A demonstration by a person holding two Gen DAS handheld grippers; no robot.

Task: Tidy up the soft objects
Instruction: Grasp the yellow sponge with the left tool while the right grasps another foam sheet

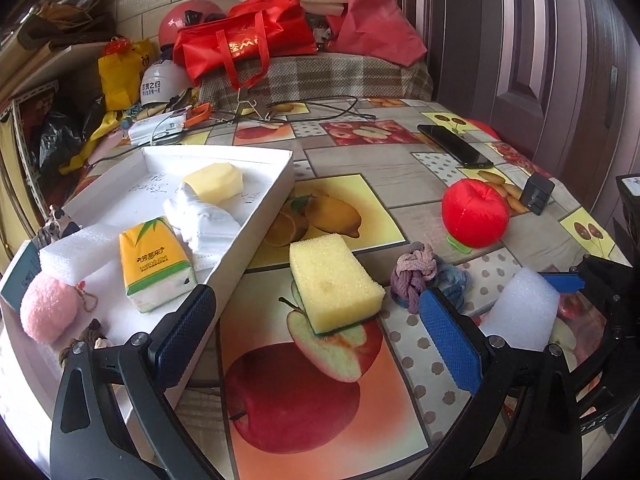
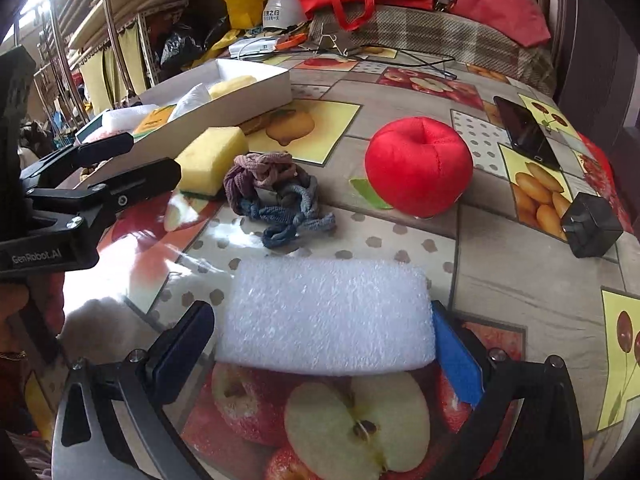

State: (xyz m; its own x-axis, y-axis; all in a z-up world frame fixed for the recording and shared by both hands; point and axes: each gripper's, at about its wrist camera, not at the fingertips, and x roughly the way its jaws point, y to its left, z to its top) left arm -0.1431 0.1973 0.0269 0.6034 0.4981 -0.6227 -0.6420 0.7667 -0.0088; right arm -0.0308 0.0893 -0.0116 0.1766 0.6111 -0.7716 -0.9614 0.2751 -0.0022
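Note:
A white tray [image 1: 276, 184] on the left holds a yellow soft block [image 1: 214, 182], a white cloth [image 1: 204, 220], a tissue pack [image 1: 156, 264], a white foam piece [image 1: 76, 254] and a pink pompom [image 1: 48, 312]. On the fruit-print tablecloth lie a yellow sponge [image 1: 334, 282], a knotted cloth rope [image 2: 272, 192] and a red plush apple [image 2: 418, 166]. My left gripper [image 1: 316, 294] is open just short of the sponge, with nothing between its fingers. My right gripper [image 2: 324, 328] is shut on a white foam block [image 2: 328, 316], one pad at each end.
A black phone [image 1: 454, 144] and a small black cube [image 1: 538, 194] lie at the right of the table. Cables, a white box and a helmet [image 1: 160, 84] crowd the far left. A red bag [image 1: 240, 40] sits on a plaid-covered pile behind.

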